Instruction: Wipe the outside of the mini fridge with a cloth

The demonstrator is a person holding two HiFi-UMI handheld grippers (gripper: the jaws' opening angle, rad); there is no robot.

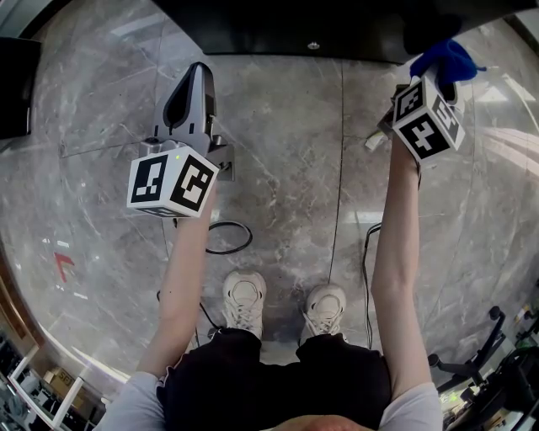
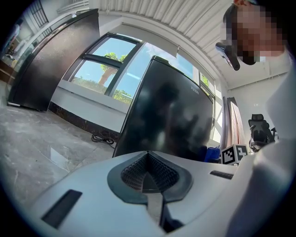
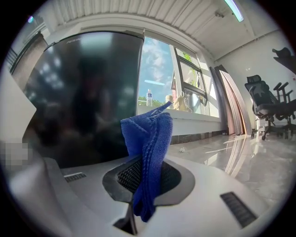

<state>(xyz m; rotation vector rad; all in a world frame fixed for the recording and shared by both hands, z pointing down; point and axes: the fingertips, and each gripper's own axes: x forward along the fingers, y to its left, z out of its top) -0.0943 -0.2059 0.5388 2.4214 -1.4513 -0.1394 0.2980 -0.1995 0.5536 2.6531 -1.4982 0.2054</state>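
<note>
Right now the fingers of your right gripper [image 3: 140,172] pinch the blue cloth [image 3: 149,133] close before the black mini fridge [image 3: 83,92], your left gripper [image 2: 148,162] has its fingers pressed together on nothing, and a looped cable [image 1: 229,238] lies on the marble floor [image 1: 295,151] near your feet.

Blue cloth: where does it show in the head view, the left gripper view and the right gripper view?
Head view: blue cloth at upper right, just past the right gripper.
Left gripper view: a small blue patch at lower right beside a marker cube, probably the cloth.
Right gripper view: centre, pinched between the jaws.
Shared landmark: black mini fridge.
</note>
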